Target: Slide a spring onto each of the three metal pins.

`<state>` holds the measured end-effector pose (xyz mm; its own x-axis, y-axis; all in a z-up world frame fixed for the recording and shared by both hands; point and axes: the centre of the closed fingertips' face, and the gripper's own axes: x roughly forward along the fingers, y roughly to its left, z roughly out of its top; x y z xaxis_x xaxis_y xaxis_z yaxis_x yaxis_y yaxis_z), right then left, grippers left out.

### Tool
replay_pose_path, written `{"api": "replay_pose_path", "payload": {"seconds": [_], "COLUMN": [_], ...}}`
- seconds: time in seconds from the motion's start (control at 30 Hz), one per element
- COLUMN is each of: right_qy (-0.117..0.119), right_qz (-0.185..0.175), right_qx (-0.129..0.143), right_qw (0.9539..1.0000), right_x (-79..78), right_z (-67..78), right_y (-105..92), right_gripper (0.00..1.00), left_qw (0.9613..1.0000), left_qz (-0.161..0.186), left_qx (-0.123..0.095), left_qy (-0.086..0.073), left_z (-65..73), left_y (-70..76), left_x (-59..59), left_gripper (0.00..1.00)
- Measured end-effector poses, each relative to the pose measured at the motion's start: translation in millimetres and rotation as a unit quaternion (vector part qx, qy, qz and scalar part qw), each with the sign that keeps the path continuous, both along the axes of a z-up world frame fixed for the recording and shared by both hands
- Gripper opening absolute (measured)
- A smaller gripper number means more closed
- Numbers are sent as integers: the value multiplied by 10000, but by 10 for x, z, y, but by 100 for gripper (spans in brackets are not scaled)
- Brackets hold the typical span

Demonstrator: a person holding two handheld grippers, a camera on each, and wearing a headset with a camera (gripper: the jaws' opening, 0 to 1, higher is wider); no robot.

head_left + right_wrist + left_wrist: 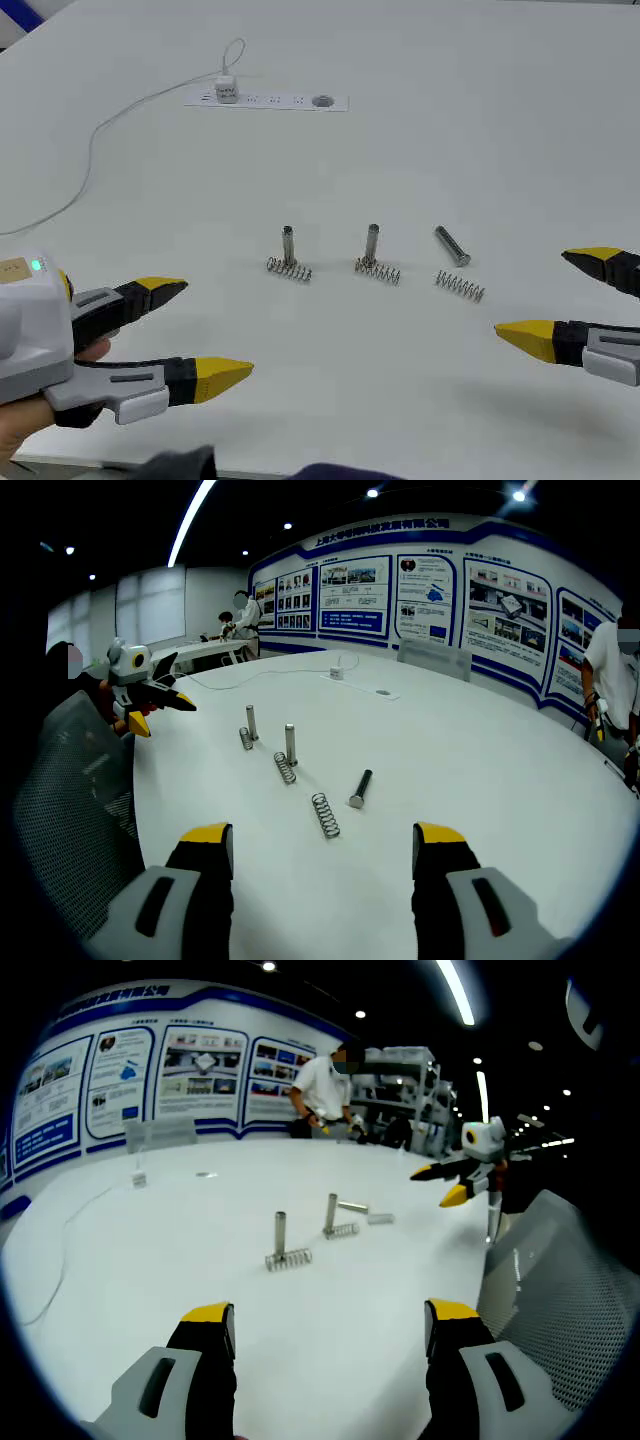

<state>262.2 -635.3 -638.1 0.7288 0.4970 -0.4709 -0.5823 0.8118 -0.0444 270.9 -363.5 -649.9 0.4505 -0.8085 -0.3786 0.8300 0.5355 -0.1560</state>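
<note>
Three metal pins sit mid-table. The left pin [288, 240] and the middle pin [373, 240] stand upright; the right pin [451, 245] lies on its side. A spring lies flat by each: the left spring [289, 268], the middle spring [378, 270], the right spring [460, 286]. My left gripper [205, 328] hovers open at the lower left, well short of the pins. My right gripper [560, 296] is open at the right edge, beside the right spring. Nothing is held. In the right gripper view the lying pin [360, 788] and nearest spring [323, 814] are ahead of the jaws.
A white power strip [266, 99] with a plugged charger and a trailing cable [95, 140] lies at the far side of the white table [500, 150]. A mesh chair back [565, 1290] stands at the table's near edge. People stand in the background.
</note>
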Motion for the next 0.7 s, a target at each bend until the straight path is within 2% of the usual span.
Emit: {"api": "replay_pose_path", "payload": {"seconds": [0.7], "right_qy": [65], "right_qz": [-114], "right_qx": [34], "right_qw": [9999], "right_x": [-39], "right_z": [-50], "right_y": [-30], "right_gripper": [73], "left_qw": [9999], "left_qz": [-88], "left_qx": [73], "left_qy": [16], "left_z": [-12], "left_y": [-28], "left_x": [-9], "left_gripper": [79]}}
